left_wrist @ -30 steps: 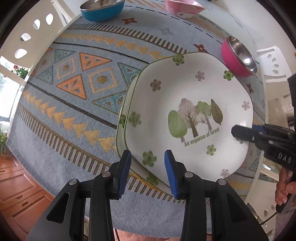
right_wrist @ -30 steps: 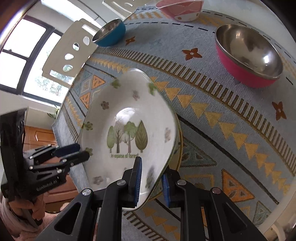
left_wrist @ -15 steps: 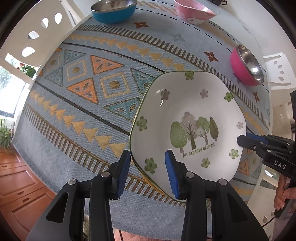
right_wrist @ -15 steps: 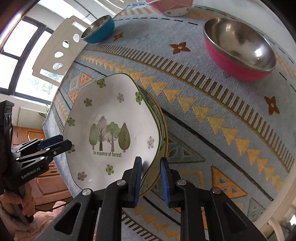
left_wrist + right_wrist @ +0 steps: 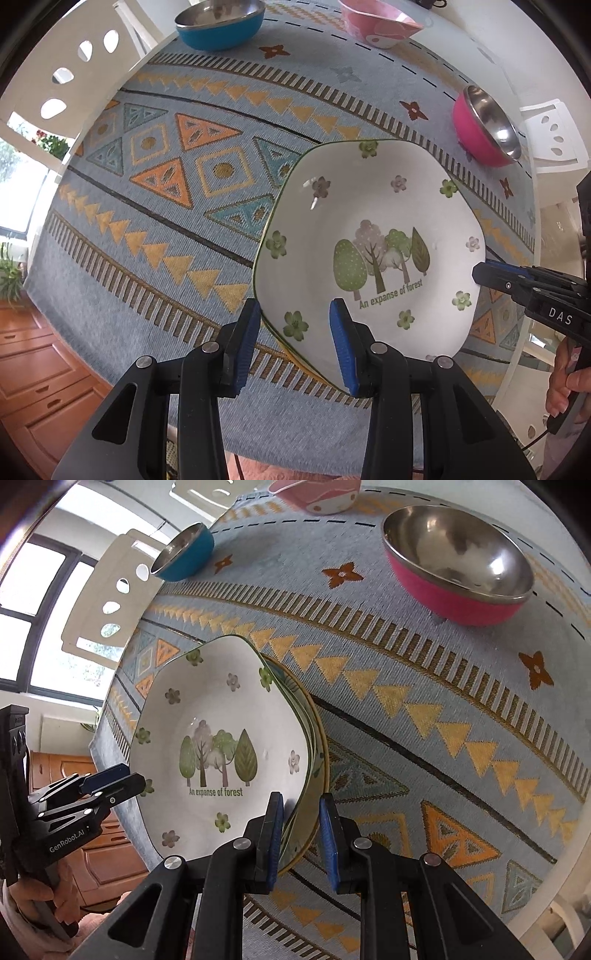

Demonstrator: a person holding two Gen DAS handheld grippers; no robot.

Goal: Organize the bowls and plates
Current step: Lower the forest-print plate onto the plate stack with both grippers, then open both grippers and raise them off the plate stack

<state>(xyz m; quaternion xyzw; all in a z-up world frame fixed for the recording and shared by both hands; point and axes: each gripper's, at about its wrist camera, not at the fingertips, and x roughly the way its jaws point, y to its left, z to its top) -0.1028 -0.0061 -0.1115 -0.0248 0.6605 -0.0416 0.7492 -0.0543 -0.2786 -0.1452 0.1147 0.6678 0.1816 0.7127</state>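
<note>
Forest plate [image 5: 369, 236] sits on top of a small stack of plates [image 5: 314, 746] near the front edge of the surface [image 5: 147, 206], over the patterned cloth. Rims of the lower plates show under it on the right side in the right wrist view.

Right tool [image 5: 301, 834]: blue pads part-open, straddling the stack's rim at its near right side. Gap visible between pads and rim, so not gripping anything. Reads as a release.

Left tool [image 5: 295, 339]: wide, pads either side of the forest plate's near-left rim, holding nothing. Can't tell if either pad touches the rim.

Step, by my read: plate stacking is done or nearly so. Bowls not yet gathered:
- pink steel bowl [image 5: 458, 572], toward the far right of the surface
- blue steel bowl [image 5: 219, 22], far left edge
- pink ceramic bowl [image 5: 376, 22], far edge, between the two

All three well apart from each other and from the stack.

Next move likely: back both tools clear of the rims without dragging the top plate, then reach for the pink steel bowl. Steel wall is smooth and curved, so pinch over the rim, not the side.
</note>
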